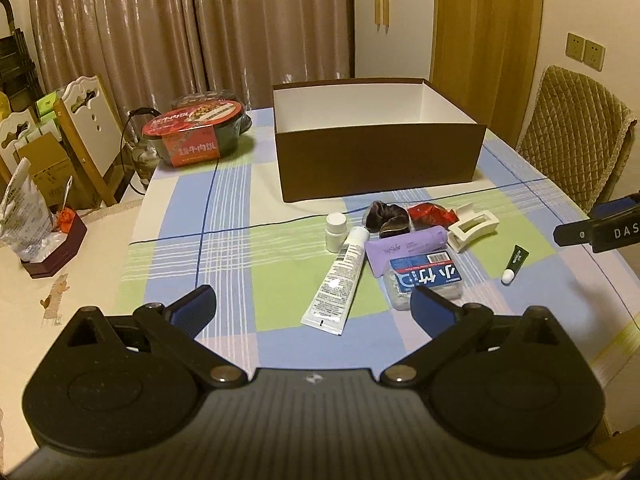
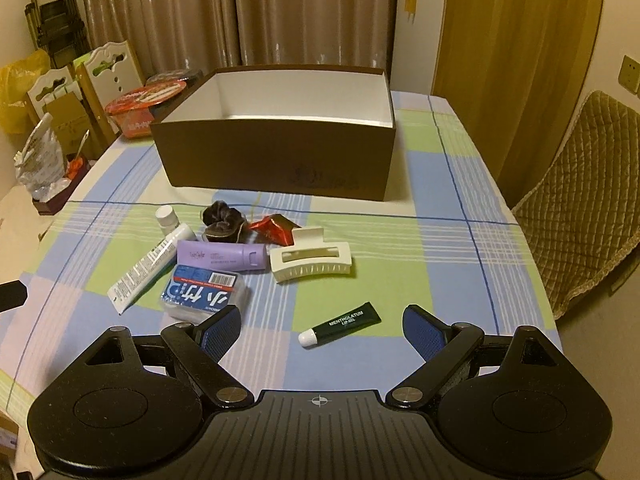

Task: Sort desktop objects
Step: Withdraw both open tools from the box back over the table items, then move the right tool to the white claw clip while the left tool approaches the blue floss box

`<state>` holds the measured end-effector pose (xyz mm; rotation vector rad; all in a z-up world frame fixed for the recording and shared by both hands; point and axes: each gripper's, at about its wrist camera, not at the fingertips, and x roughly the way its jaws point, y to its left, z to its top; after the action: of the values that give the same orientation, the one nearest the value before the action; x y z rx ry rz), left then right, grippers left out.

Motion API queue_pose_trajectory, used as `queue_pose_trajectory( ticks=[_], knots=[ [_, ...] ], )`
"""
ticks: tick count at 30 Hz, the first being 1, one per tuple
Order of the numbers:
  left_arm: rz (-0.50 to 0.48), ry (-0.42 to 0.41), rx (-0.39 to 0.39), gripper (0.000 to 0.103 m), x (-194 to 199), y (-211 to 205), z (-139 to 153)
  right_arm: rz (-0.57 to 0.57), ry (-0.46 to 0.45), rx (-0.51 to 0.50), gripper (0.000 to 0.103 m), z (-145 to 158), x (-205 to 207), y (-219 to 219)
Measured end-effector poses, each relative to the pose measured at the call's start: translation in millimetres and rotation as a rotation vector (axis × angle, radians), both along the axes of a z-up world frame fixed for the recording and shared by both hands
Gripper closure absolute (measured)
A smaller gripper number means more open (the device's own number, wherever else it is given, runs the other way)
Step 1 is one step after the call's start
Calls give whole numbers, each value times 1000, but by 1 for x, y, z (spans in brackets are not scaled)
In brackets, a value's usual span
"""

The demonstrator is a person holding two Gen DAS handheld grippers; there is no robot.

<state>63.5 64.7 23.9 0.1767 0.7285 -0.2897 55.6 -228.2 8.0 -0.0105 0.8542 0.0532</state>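
A: Container?
B: One brown box [image 2: 276, 160], open-topped, white inside, at the far middle of the checked surface [image 2: 440, 240].

A: Loose items?
B: A cluster in front of the box: white bottle [image 2: 166, 216], white tube [image 2: 150, 266], dark scrunchie [image 2: 222, 220], red wrapper [image 2: 274, 230], purple tube [image 2: 222, 256], blue-labelled clear case [image 2: 204, 294], white hair claw [image 2: 310, 260]. A dark green lip gel tube [image 2: 340, 324] lies apart, nearest the right gripper [image 2: 322, 330].

A: Grippers?
B: Left gripper [image 1: 314, 306]: fingers spread wide, holding nothing, above the surface. Right gripper: likewise spread wide and empty.
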Motion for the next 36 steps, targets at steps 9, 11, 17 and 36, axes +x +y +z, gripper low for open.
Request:
queue_pose_trajectory(
  ticks=[9,11,17,36],
  knots=[
    [6,34,-47,1,0,-10,-12,-4,-3,-17,13,-1,-2,0],
    [-5,50,-48,1,0,-18,-17,-1,-5,-19,13,-1,1,-1],
    [-3,75,-48,1,6,-42,-30,27,-1,-8,13,-7,20,-9],
    [46,123,1,1,35,-94,-81,162,86,106,13,-80,123,-23]
  ],
)
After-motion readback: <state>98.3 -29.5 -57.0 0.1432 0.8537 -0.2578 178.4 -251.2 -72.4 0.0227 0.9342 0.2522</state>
